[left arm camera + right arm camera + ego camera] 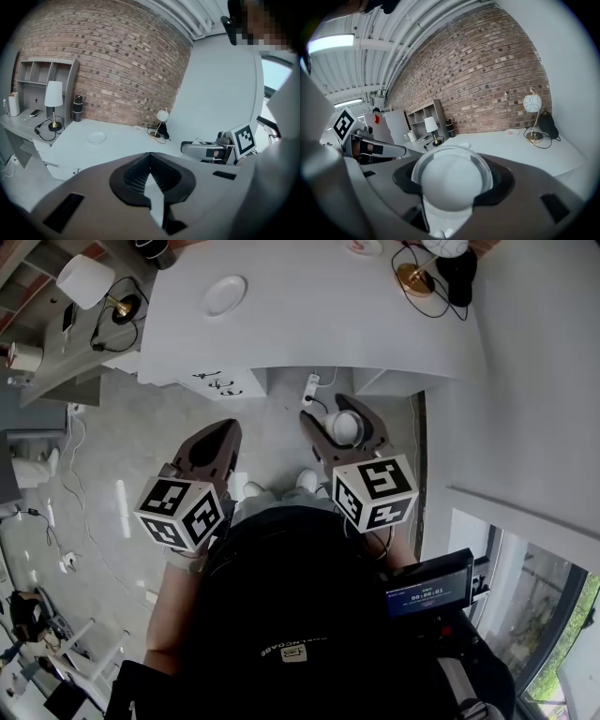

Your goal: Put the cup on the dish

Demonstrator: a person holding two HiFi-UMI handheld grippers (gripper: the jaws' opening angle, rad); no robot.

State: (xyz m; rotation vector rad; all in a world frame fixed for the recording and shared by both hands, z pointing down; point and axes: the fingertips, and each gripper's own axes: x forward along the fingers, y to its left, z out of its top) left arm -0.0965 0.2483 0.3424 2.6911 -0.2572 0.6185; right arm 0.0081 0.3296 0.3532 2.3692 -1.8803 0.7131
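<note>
Over on the side shelf, at about ten o'clock from the person, stands a shaded lamp [84, 279]. The dish [225, 294] lies bare on the white desk [309, 324] at eleven o'clock, well apart from both hands. The left gripper [232, 431] hangs over the floor short of the desk's edge, its jaws brought together at the tips with nothing between them. Just beside it, at one o'clock, the right gripper [339, 424] has its jaws clamped on the white cup [345, 429], one on either side of its round body, and holds it in the air over the floor in front of the desk. Farther off at one o'clock, a globe lamp [441, 247] stands on the desk's far right corner.
</note>
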